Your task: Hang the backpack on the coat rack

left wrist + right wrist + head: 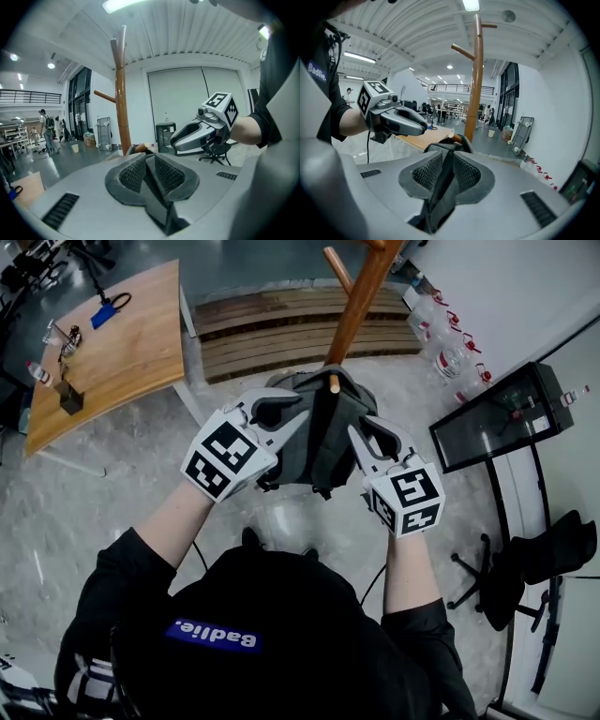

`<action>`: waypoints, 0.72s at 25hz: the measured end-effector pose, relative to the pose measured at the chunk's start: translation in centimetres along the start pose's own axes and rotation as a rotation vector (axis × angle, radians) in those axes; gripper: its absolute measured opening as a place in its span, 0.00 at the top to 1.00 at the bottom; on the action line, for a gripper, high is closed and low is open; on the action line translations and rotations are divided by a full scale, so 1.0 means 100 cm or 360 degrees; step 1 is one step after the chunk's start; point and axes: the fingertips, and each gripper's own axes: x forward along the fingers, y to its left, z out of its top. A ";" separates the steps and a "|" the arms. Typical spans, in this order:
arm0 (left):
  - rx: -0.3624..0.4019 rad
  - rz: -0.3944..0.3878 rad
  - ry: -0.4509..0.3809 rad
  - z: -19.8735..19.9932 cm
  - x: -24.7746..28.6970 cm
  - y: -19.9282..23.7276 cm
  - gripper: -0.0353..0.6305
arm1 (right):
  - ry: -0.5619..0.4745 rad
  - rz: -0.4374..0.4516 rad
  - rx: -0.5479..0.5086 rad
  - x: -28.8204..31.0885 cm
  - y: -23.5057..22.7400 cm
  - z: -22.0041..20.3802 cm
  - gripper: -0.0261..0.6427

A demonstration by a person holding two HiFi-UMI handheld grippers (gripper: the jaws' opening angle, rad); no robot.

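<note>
A grey backpack [314, 442] hangs against the wooden coat rack [361, 301], and a peg tip [331, 382] pokes out at its top loop. My left gripper [286, 423] holds the bag's left side, shut on a dark strap [153, 192]. On the bag's right side, my right gripper [364, 439] is shut on another dark strap [440, 192]. The left gripper view shows the rack's pole [123, 108], the peg end [138, 148] and the right gripper [194, 137]. From the right gripper view I see the pole [476, 79], the peg end [455, 138] and the left gripper [401, 120].
A wooden table [112, 343] stands at the far left and a slatted wooden platform [272, 329] lies behind the rack. Water bottles [450, 348], a black cabinet [497, 413] and an office chair [525, 568] line the right side. People stand far off [47, 131].
</note>
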 end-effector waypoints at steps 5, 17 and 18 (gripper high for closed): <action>-0.0071 0.0051 0.0001 -0.014 -0.016 -0.082 0.85 | -0.0133 0.0107 0.0060 -0.051 0.038 -0.020 0.85; -0.0177 0.0226 -0.0198 -0.003 -0.068 -0.204 0.85 | -0.0305 0.0272 0.0064 -0.149 0.112 -0.043 0.85; -0.0196 0.0223 -0.0242 -0.002 -0.075 -0.210 0.85 | -0.0329 0.0258 0.0060 -0.153 0.121 -0.038 0.86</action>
